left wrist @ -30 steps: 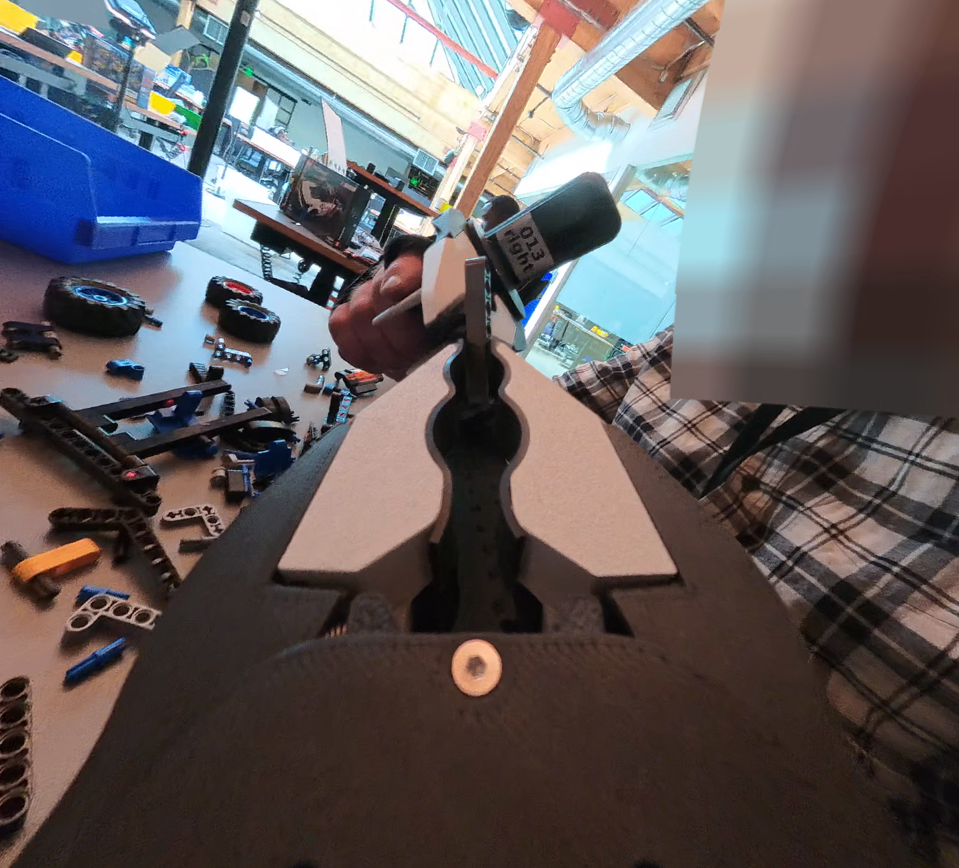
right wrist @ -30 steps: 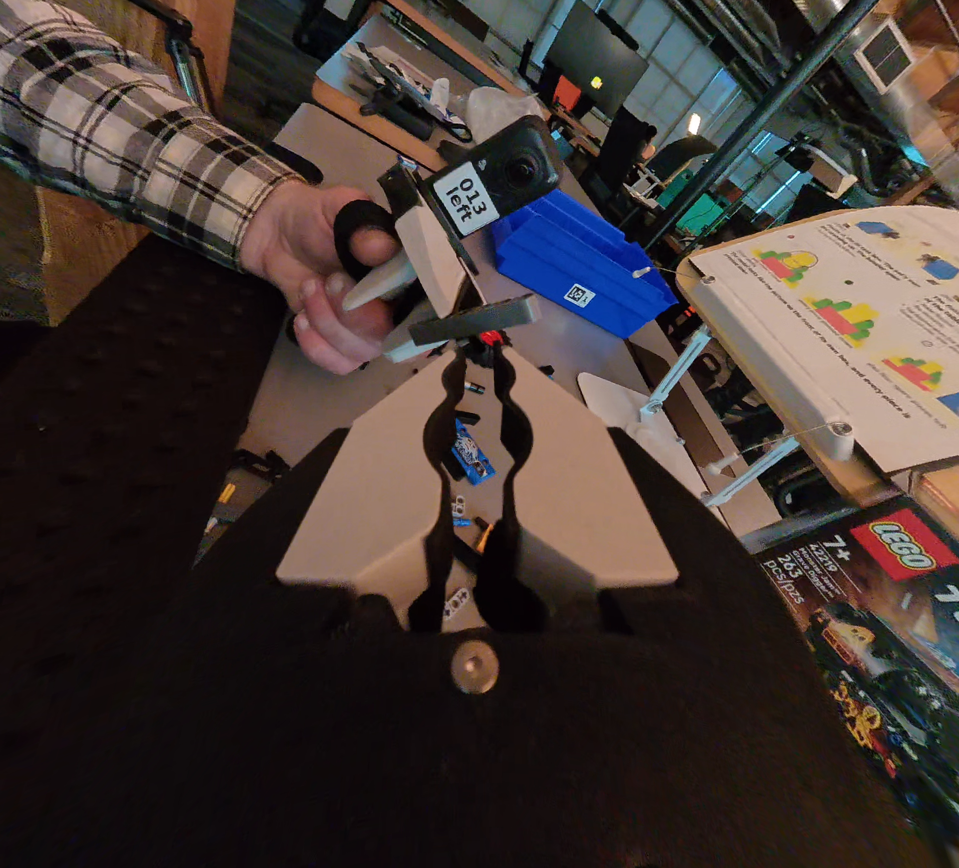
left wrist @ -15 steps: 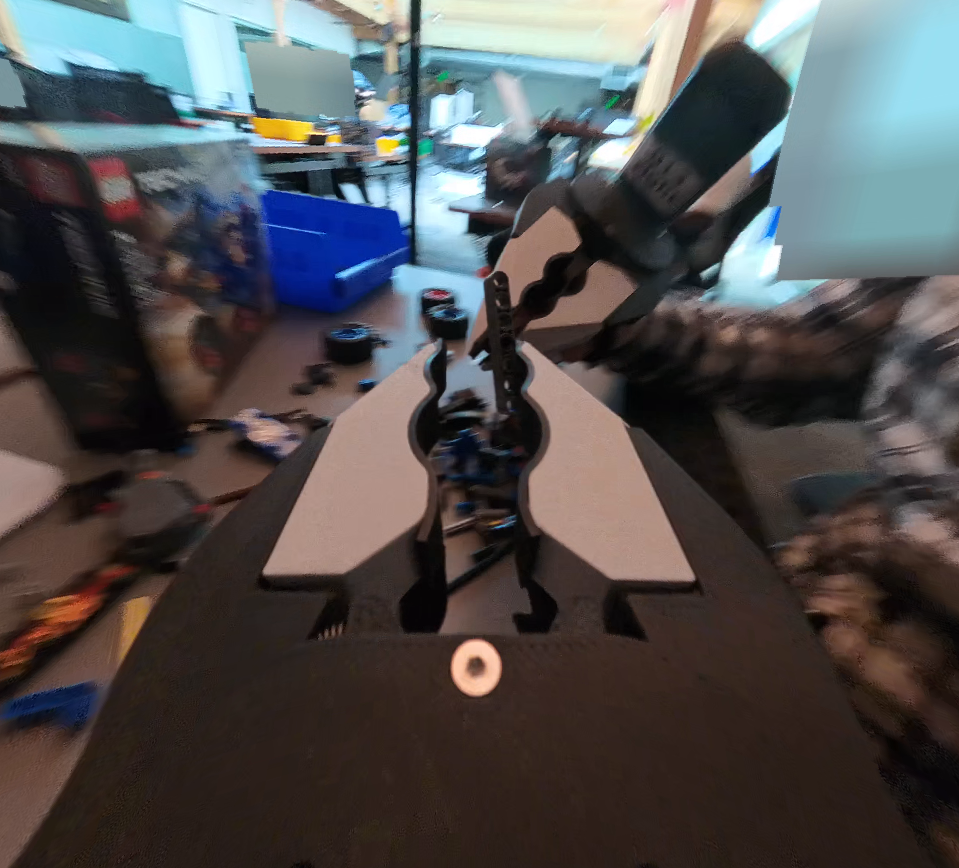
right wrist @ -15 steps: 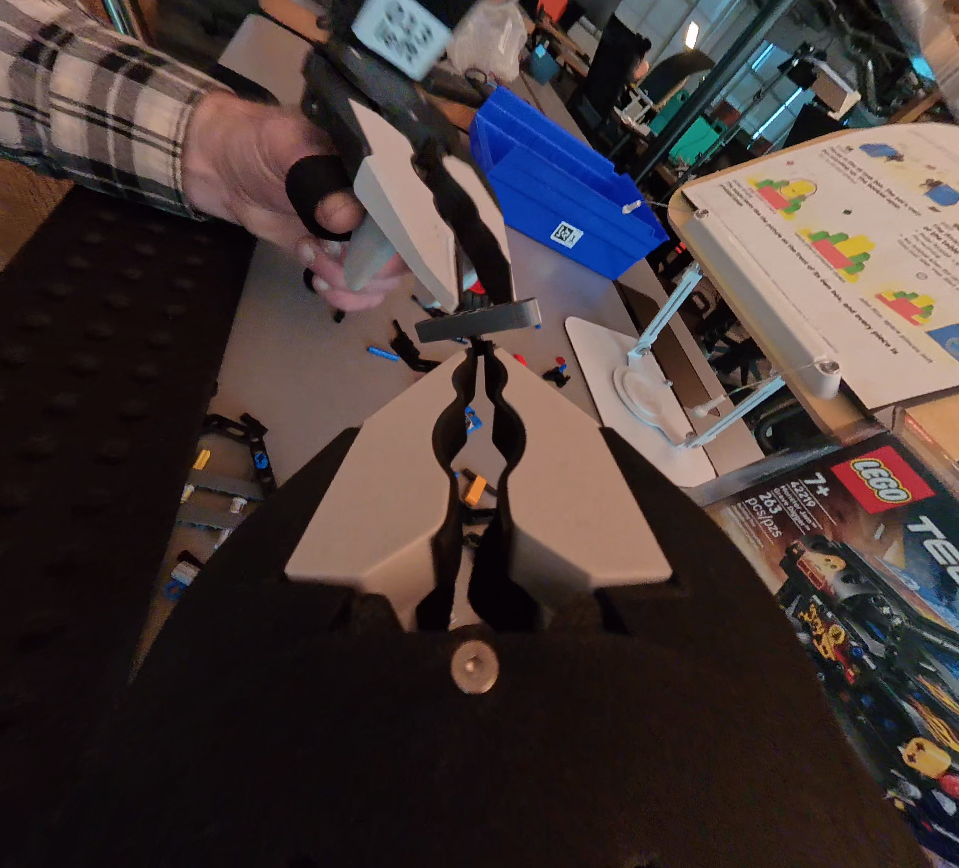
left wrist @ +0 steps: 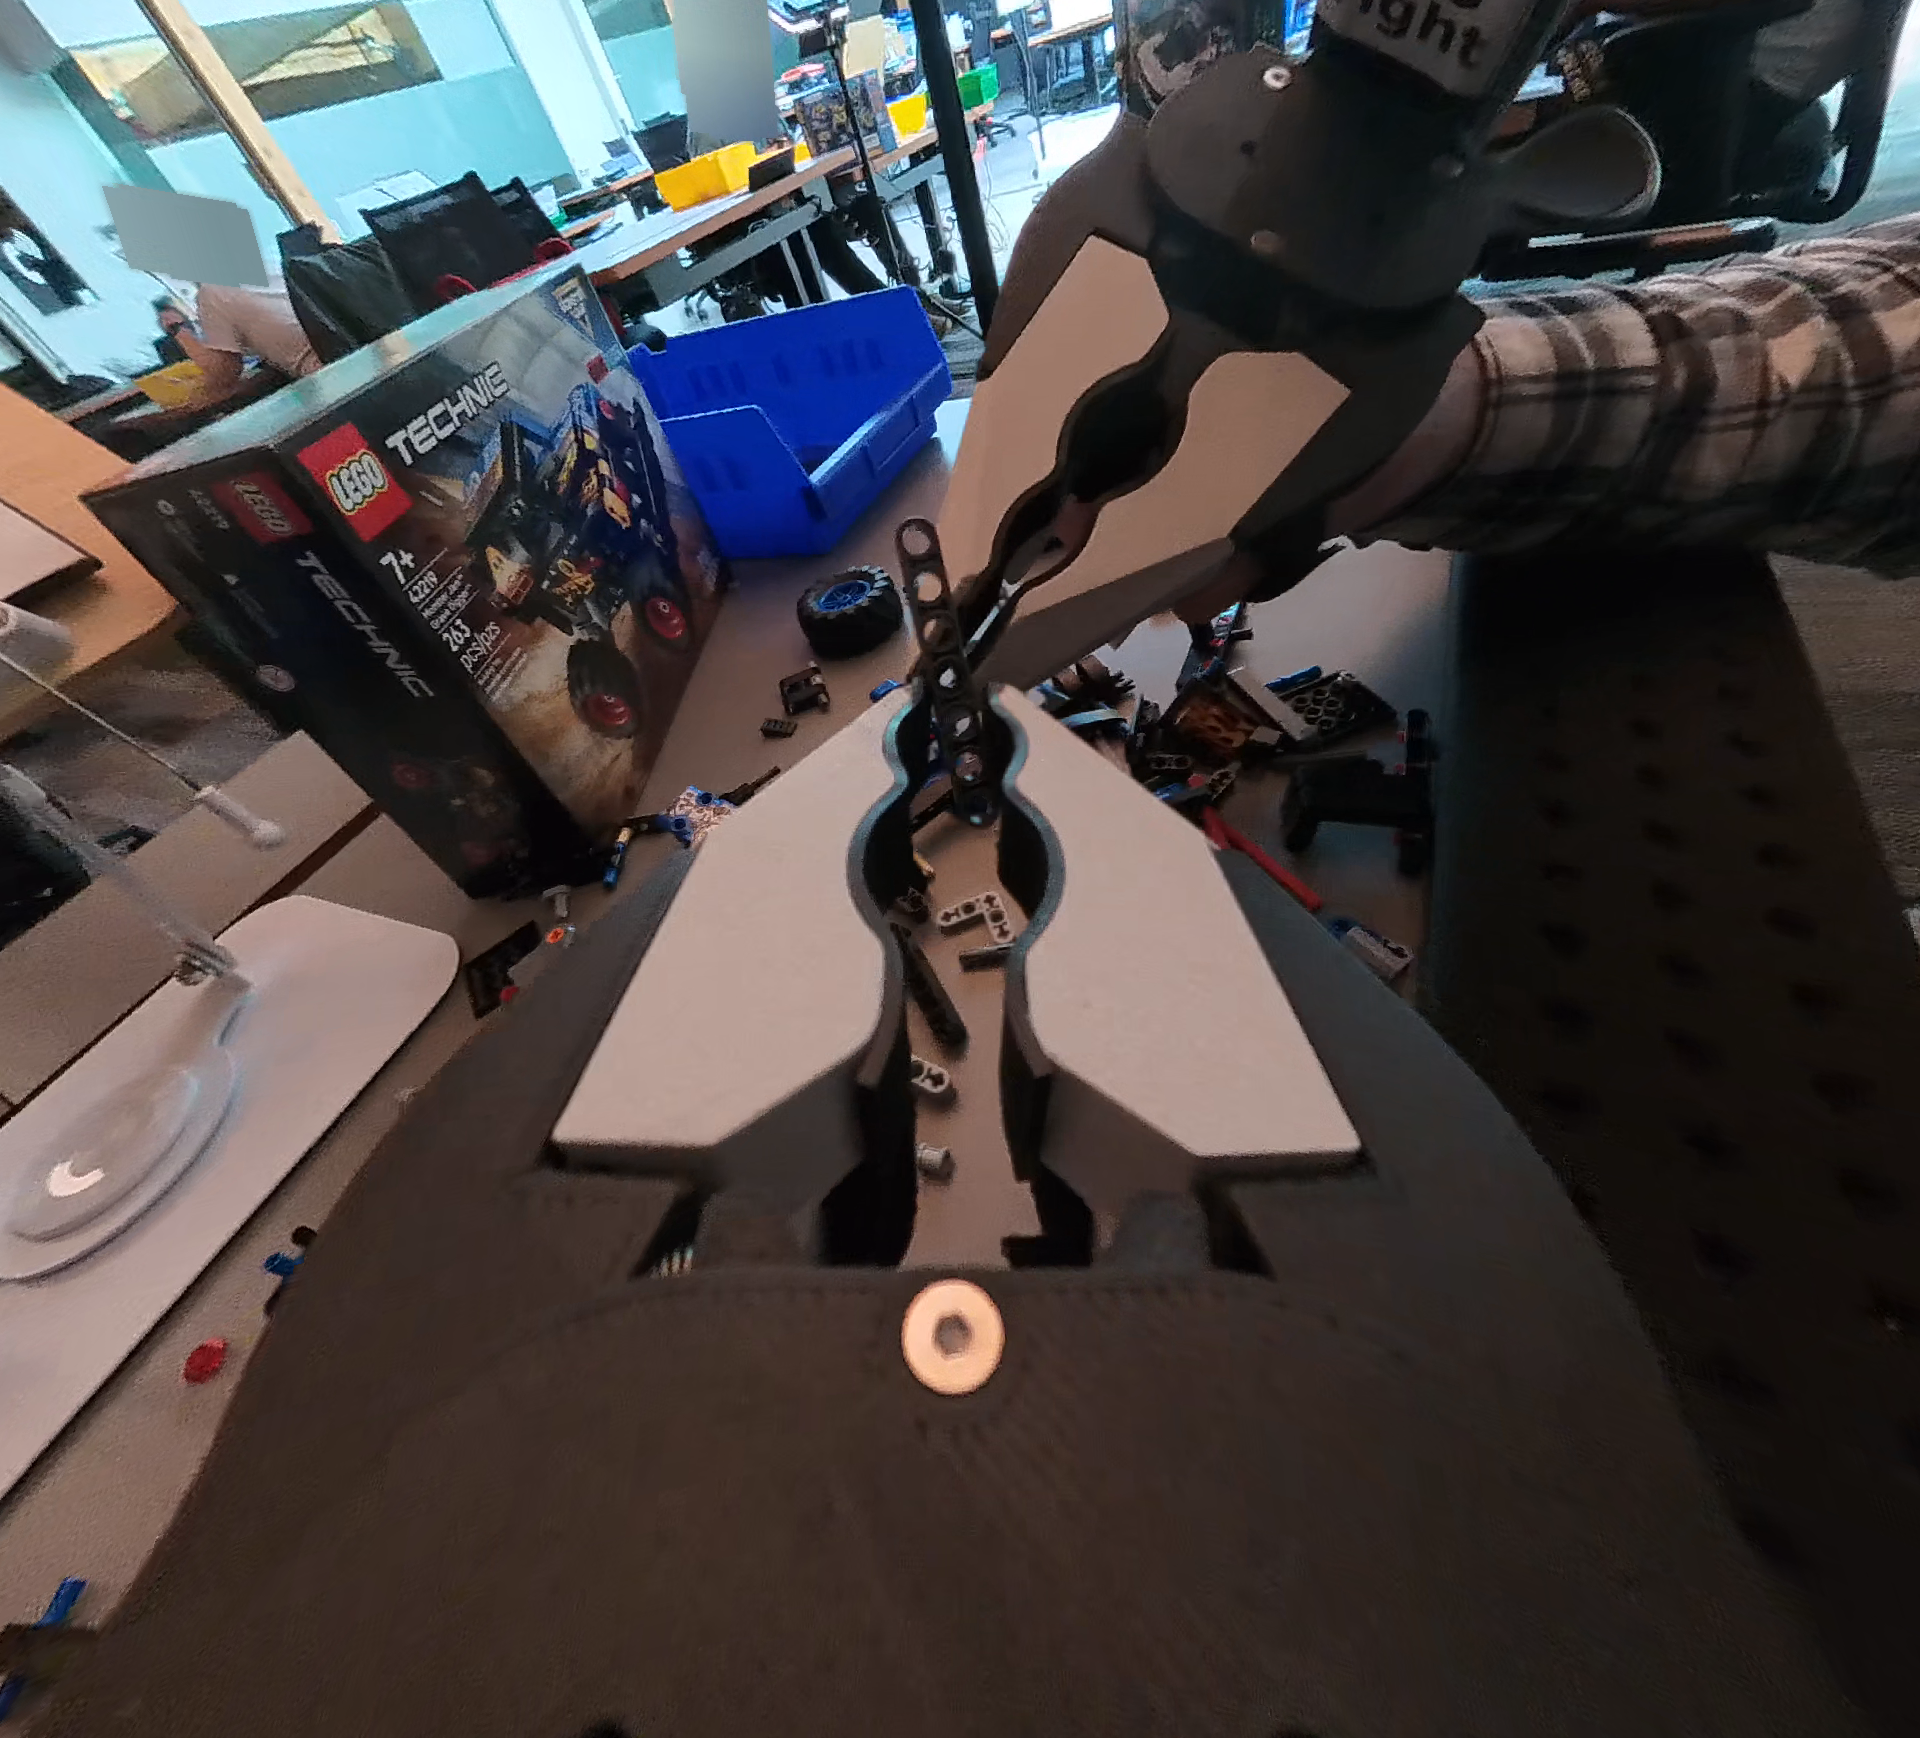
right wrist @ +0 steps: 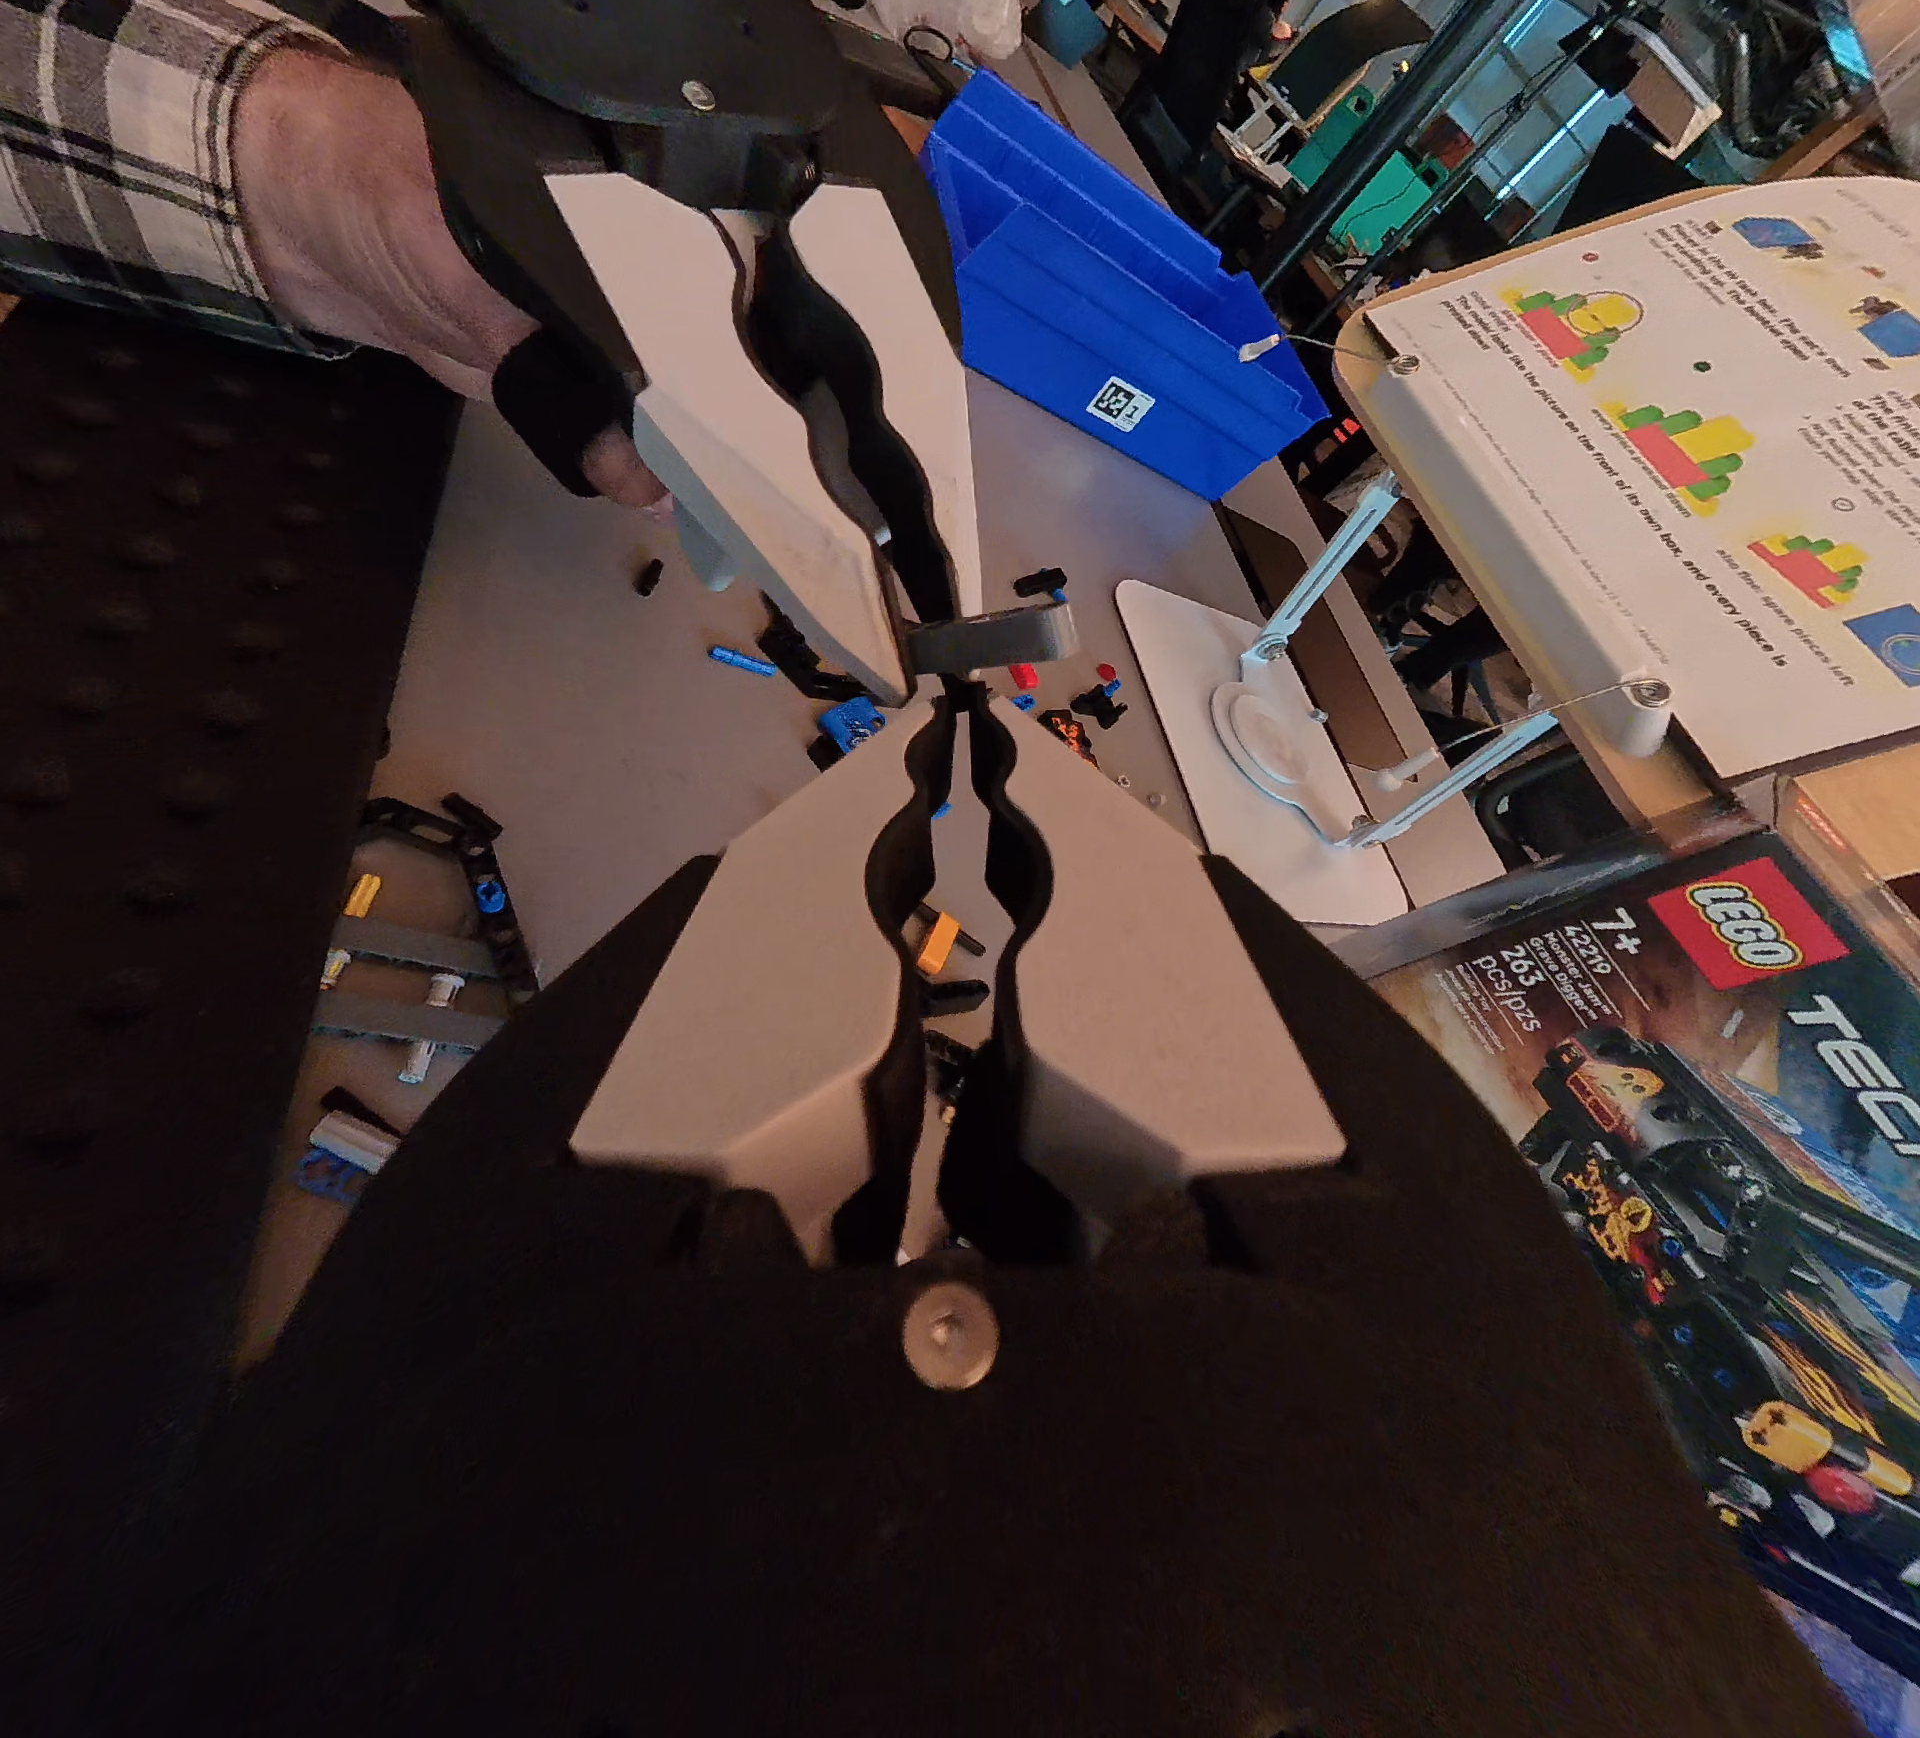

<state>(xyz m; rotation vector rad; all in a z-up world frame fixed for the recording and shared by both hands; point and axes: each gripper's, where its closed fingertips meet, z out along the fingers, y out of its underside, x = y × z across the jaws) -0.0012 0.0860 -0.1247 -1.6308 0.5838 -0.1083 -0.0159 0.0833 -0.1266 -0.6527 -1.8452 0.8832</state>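
Above the tabletop (left wrist: 1340, 649) strewn with small building pieces, my left tool (left wrist: 954, 720) is clenched on a black holed beam (left wrist: 940, 649), standing nearly upright. My right tool (right wrist: 958, 709) pinches a small dark part at the beam, tips meeting. A toy box (left wrist: 447, 566) and blue bin (left wrist: 800, 431) sit beyond.

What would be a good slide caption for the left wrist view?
Two hand-held grippers, left and right, grip one black holed beam above a table strewn with toy parts, beside a toy box and blue bin.
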